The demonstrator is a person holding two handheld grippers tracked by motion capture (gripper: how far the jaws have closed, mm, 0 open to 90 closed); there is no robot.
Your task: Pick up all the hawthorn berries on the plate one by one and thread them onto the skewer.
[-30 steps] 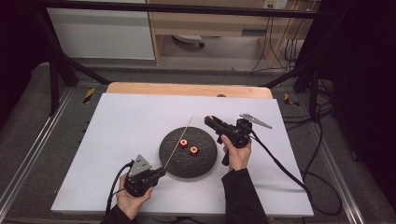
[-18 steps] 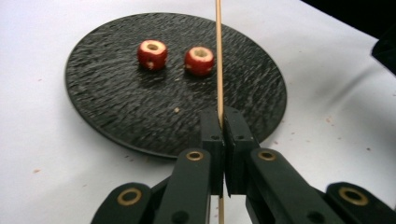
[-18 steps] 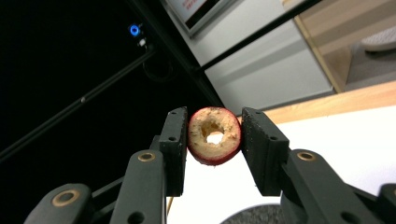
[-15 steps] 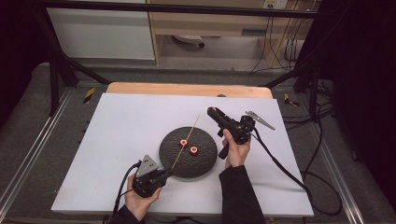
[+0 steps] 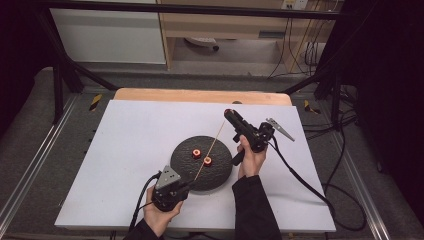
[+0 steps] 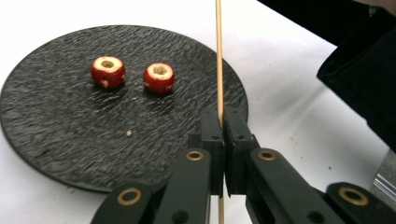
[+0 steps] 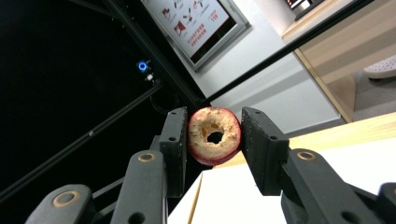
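A black round slate plate (image 5: pixel 220 175) (image 6: pixel 56 140) lies mid-table with two red cored fruit pieces (image 5: pixel 196 153) (image 5: pixel 207 161) (image 6: pixel 108 71) (image 6: pixel 159 77) on it. At the plate's near edge, my left gripper (image 5: pixel 187 185) (image 6: pixel 223 120) is shut on a thin wooden skewer (image 5: pixel 212 145) (image 6: pixel 218 56). The skewer slants up and away over the plate toward the right gripper. My right gripper (image 5: pixel 230 114) (image 7: pixel 214 125) is raised beyond the plate's right side, shut on a third red cored fruit piece (image 7: pixel 205 151), its hole facing the camera. The skewer's tip (image 7: pixel 195 205) shows just below that piece.
A white board (image 5: pixel 125 150) covers the table, with a wooden strip (image 5: pixel 200 95) at its far edge. Cables (image 5: pixel 310 185) trail off to the right. Black frame posts (image 5: pixel 60 75) and a cabinet stand behind. A dark sleeve (image 6: pixel 364 70) is at the right in the left gripper view.
My left hand has moved right along the near side of the plate with the skewer, swinging its tip closer to the fruit piece in the right gripper. The right gripper has stayed put.
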